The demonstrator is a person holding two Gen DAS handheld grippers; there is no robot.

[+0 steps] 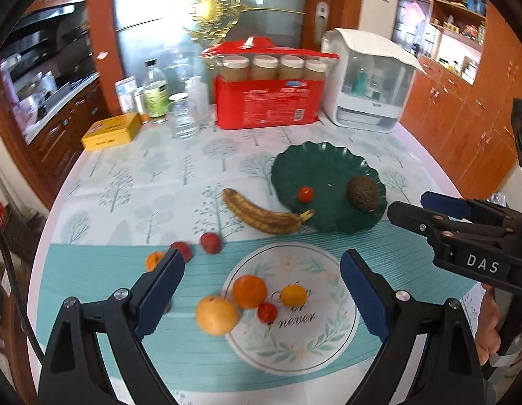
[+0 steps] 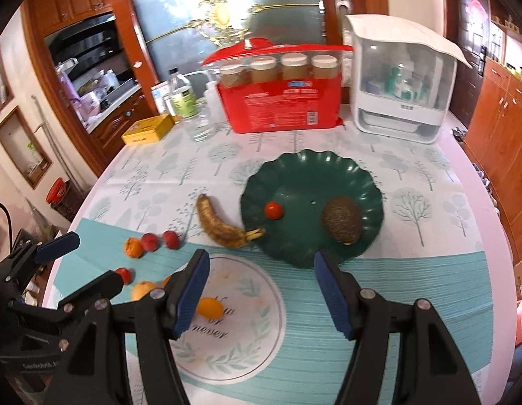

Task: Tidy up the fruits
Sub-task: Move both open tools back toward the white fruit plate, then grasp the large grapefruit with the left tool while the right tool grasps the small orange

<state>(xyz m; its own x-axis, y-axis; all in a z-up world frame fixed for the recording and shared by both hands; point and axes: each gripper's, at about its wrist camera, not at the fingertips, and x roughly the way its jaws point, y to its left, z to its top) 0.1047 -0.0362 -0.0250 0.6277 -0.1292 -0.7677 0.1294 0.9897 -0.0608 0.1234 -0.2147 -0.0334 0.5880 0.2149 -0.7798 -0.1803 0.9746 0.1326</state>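
Observation:
A dark green scalloped plate (image 1: 328, 165) (image 2: 311, 175) holds an avocado (image 1: 363, 192) (image 2: 342, 219) and a cherry tomato (image 1: 305, 194) (image 2: 273, 210). A brown-spotted banana (image 1: 261, 214) (image 2: 220, 224) lies left of it, stem on the rim. Two oranges (image 1: 249, 291) (image 1: 216, 314), a small yellow fruit (image 1: 293, 295) (image 2: 210, 307) and a small red one (image 1: 267, 311) sit on a white leaf-print round mat (image 1: 311, 347). Three more small fruits (image 1: 211, 243) (image 2: 149, 241) lie further left. My left gripper (image 1: 262, 254) (image 2: 88, 258) hovers open above the mat. My right gripper (image 2: 261, 256) (image 1: 409, 202) hangs open, empty, near the plate's front.
Along the back of the table stand a red box with jars (image 1: 266, 101), a white lidded appliance (image 1: 369, 81), a yellow tin (image 1: 110, 131), bottles (image 1: 156, 94) and a glass (image 1: 183, 118). Wooden cabinets (image 1: 463, 118) flank the table. A hand (image 1: 490, 324) grips the right tool.

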